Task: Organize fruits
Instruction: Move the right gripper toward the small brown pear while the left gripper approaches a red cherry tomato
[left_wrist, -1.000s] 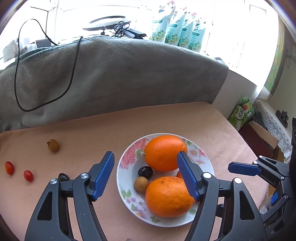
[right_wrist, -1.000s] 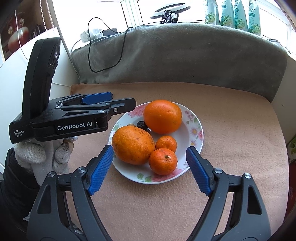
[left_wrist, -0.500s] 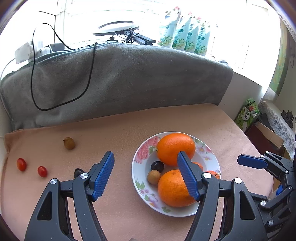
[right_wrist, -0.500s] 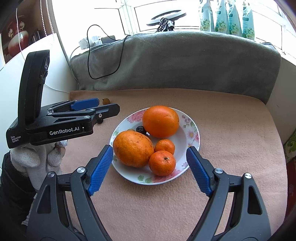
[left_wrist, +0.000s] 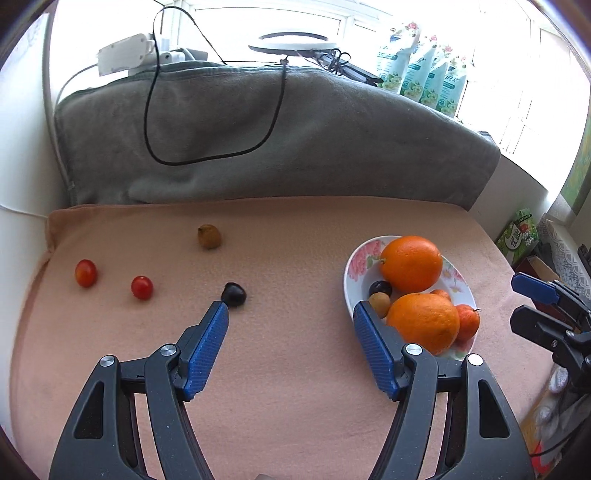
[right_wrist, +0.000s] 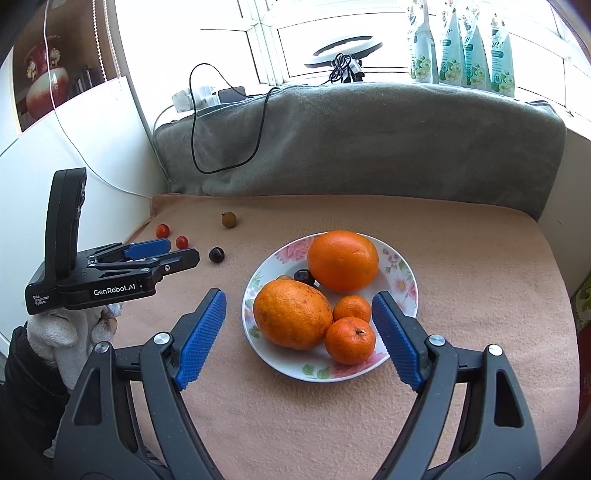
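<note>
Left gripper (left_wrist: 291, 308): jaws wide apart, holding nothing; dark round plum-like fruit (left_wrist: 233, 294) just off its left fingertip, at 11 o'clock.
Right gripper (right_wrist: 299, 301): spread wide, empty, above the plate's near edge.
White floral plate (right_wrist: 404, 284): two large oranges, two small mandarins, possibly a longan.
Loose on peach cloth: two red cherry tomatoes (left_wrist: 142, 287).

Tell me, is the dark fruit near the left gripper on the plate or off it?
Off it. The dark fruit lies on the peach cloth, just ahead of the open left gripper, well apart from the plate.
</note>
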